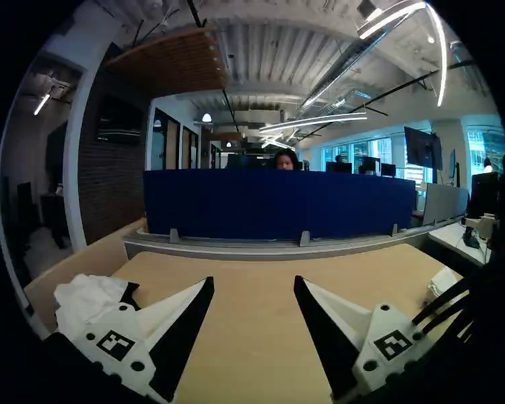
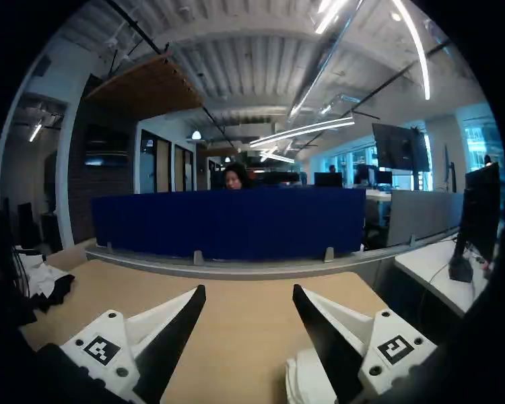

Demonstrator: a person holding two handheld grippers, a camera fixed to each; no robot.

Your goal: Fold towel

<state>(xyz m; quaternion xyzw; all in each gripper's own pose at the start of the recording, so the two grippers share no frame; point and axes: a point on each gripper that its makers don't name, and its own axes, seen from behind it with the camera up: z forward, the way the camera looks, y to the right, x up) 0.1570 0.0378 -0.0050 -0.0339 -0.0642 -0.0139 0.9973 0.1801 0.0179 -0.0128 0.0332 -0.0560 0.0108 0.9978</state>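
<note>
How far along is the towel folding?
A white stack that looks folded lies by the right claw. Nothing is in hand: both it and the left claw are open over the table. A crumpled white towel is left to fold.

Cloth heap (image 1: 84,296) on the table (image 1: 252,323) at left, divider (image 1: 279,202) behind the table — person (image 1: 286,160) beyond it

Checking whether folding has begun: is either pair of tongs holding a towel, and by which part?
Nothing is held: left tongs and right tongs both gape open above the table.
</note>
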